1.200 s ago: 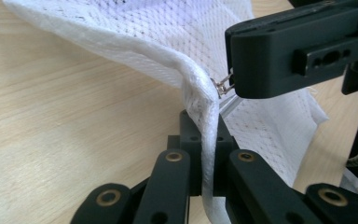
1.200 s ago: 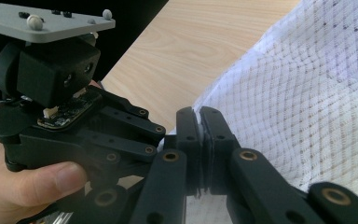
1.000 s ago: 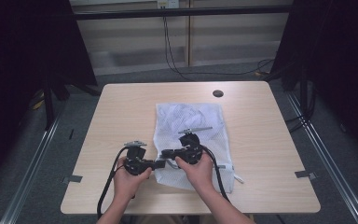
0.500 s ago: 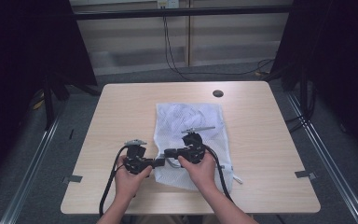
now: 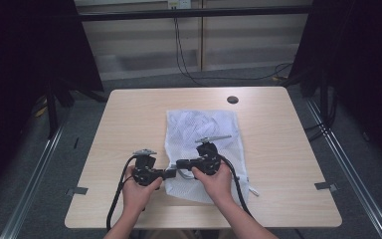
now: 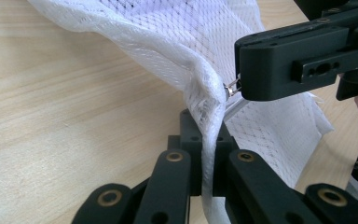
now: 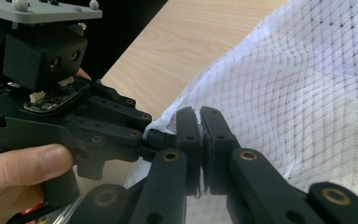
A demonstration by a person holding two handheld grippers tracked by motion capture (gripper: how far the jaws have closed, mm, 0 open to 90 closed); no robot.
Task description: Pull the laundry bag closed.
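On the left, the left gripper [image 5: 165, 174] has its jaws clamped on the corner hem of the white mesh bag [image 5: 202, 128], which lies flat along the middle of the bench [image 5: 129, 124]. Just beside it, the right gripper [image 5: 183, 164] has its jaws together on the small metal zipper pull [image 6: 231, 87]. To open the zipper well, hold the left grip firm as an anchor and draw the pull straight along the seam.

I hold my left gripper [image 5: 166, 173] and right gripper [image 5: 180, 164] tip to tip, jaws clamped together, left pointing toward three o'clock, right toward nine, forearms entering from six o'clock.
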